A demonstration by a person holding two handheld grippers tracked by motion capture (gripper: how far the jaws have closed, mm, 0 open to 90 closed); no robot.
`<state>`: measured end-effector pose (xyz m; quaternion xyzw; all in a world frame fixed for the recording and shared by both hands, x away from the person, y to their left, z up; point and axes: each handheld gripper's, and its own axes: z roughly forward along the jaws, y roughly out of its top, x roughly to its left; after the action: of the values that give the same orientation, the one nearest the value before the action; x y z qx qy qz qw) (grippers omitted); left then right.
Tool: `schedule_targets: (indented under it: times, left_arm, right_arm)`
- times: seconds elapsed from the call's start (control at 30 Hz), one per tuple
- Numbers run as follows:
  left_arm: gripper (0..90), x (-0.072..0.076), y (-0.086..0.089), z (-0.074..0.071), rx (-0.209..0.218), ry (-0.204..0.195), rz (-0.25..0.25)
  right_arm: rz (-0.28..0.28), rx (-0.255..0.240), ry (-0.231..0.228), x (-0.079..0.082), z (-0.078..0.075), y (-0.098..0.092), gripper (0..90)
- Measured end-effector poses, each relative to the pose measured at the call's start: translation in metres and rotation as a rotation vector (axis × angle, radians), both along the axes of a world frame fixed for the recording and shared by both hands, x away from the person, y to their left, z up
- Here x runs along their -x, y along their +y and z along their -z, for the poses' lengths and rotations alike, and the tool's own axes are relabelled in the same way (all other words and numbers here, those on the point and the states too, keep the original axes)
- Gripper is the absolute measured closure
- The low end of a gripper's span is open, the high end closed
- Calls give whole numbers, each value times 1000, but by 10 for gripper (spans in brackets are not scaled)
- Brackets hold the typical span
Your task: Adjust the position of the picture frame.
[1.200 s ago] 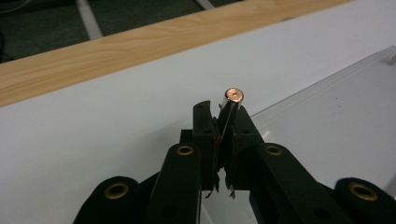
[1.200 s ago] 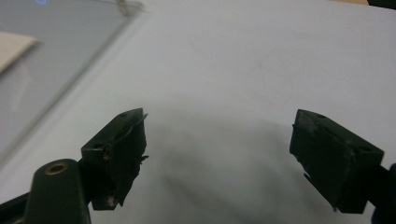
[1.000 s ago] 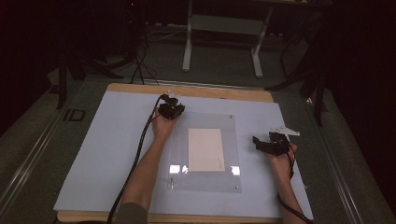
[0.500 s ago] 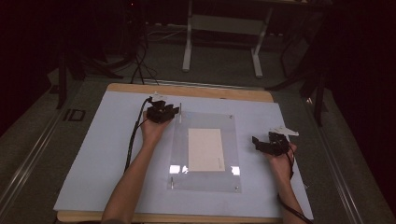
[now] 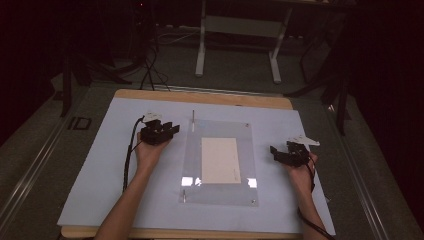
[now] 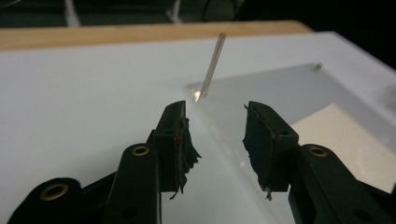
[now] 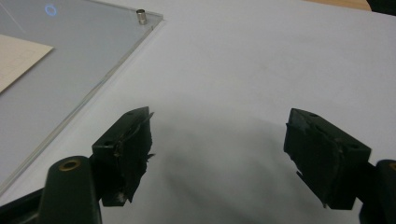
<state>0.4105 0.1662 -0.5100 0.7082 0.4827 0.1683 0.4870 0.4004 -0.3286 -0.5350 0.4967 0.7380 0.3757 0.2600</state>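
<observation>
1. Left hand-held gripper (image 5: 172,129), empty, has just been opening beside the pin (image 5: 193,120); right hand-held gripper (image 5: 274,152) stands wide.
2. Acrylic frame (image 5: 220,197) lies mid-worktop (image 5: 100,185); pin at its eleven o'clock corner.
3. We judge the pin thin, slippery: grip mid-shaft.

Overhead light lit the white mat (image 5: 100,165) while surroundings toward twelve o'clock stayed dark. Two glare patches shone on the clear plate (image 5: 220,182). Gripper views looked soft, shadowed beneath.

Glossy clear acrylic plate (image 5: 220,160), matt paper card (image 5: 220,160), metal pin (image 6: 211,67)
</observation>
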Motion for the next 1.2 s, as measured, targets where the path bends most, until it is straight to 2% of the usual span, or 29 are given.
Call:
schedule_targets:
  times: [0.37,0.43,0.5,0.63,0.77,0.9,1.0,1.2]
  left_arm:
    - [560,43,4,-3,-12,-49,39]
    - [556,51,5,-4,-15,-52,48]
    - [551,59,6,-5,-37,-55,60]
    - [554,75,9,-4,-35,-49,79]
    - [552,90,9,-1,-52,-51,111]
    - [548,103,9,3,-39,-54,153]
    - [540,113,6,9,-84,-44,197]
    - [524,127,1,14,-111,-33,273]
  right_arm:
    - [6,2,0,0,0,0,264]
    - [8,5,-1,0,0,1,274]
    - [14,11,5,-1,0,1,313]
    - [-2,19,9,-1,0,2,323]
    - [-3,20,10,-1,0,2,323]
    - [5,17,10,-1,0,2,316]
    - [1,20,13,-1,1,2,312]
    - [1,24,11,-1,1,3,307]
